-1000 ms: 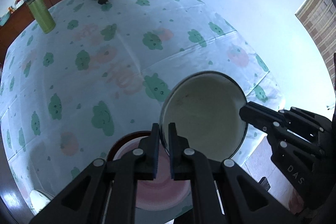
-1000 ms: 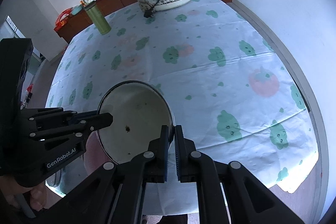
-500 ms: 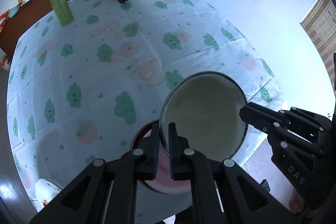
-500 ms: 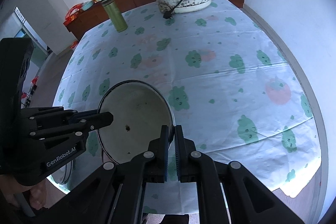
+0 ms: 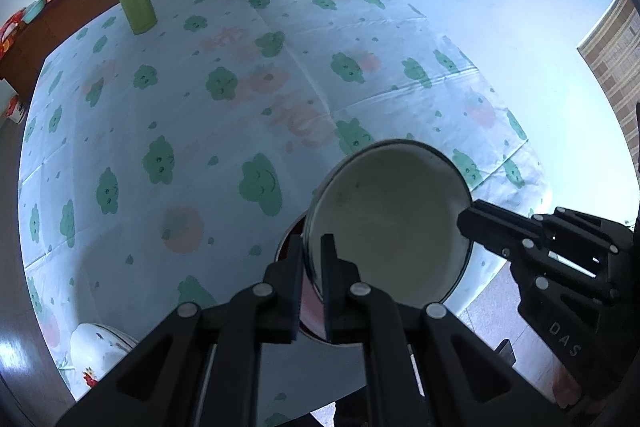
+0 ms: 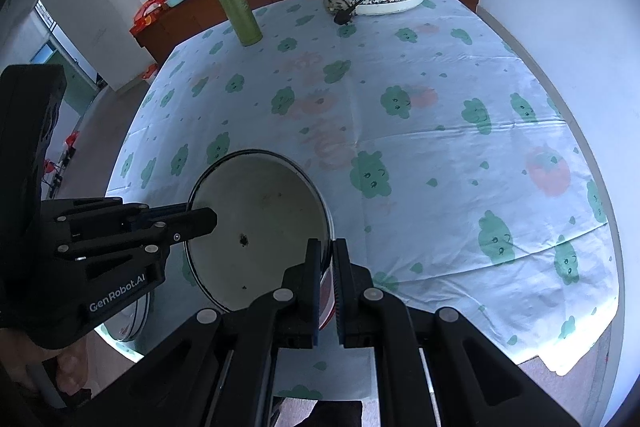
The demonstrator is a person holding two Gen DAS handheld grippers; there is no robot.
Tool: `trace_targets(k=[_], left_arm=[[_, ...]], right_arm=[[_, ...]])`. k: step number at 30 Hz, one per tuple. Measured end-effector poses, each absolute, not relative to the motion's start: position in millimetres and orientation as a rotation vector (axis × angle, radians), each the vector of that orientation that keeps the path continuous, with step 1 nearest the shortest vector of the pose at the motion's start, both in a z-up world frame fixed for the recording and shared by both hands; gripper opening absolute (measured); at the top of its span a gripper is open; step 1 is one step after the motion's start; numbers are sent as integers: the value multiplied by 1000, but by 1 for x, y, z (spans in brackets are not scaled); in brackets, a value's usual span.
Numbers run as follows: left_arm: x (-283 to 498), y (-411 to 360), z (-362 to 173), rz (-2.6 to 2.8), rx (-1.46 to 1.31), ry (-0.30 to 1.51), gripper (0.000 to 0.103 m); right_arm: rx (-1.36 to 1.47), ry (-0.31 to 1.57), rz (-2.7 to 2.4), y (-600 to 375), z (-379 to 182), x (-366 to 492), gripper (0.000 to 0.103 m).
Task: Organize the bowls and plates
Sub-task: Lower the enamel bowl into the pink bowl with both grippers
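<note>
A reddish plate (image 5: pixel 290 247) is mostly hidden under the bowl (image 5: pixel 388 227). Both tools point forward from opposite sides: the left tool (image 5: pixel 311 259) is clamped on the bowl's left rim, the right tool (image 6: pixel 327 263) on its right rim. The bowl, cream-white inside with dark specks and a dark rim, hangs above the counter's (image 6: pixel 440 147) near edge.

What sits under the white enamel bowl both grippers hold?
Under the white enamel bowl, a red-rimmed pink dish peeks out; the bowl covers most of it, hiding its contents.
</note>
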State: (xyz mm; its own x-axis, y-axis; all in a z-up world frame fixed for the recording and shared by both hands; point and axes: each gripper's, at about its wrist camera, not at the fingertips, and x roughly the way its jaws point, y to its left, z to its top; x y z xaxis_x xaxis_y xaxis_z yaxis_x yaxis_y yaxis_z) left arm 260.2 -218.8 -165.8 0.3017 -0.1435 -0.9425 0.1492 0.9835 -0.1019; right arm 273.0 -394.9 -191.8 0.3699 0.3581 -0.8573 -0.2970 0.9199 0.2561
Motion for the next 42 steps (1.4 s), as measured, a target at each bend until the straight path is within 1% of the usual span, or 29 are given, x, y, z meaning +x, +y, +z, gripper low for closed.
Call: trace_targets(k=[20,42], left_arm=[[242,-214,-190,-180,7,1312,4],[251,-219,-216,-186,-6,1397,4]], right_arm=[[49,1195,441,-383,-212,257,7],[61,1267,445,-386,-241,268,7]])
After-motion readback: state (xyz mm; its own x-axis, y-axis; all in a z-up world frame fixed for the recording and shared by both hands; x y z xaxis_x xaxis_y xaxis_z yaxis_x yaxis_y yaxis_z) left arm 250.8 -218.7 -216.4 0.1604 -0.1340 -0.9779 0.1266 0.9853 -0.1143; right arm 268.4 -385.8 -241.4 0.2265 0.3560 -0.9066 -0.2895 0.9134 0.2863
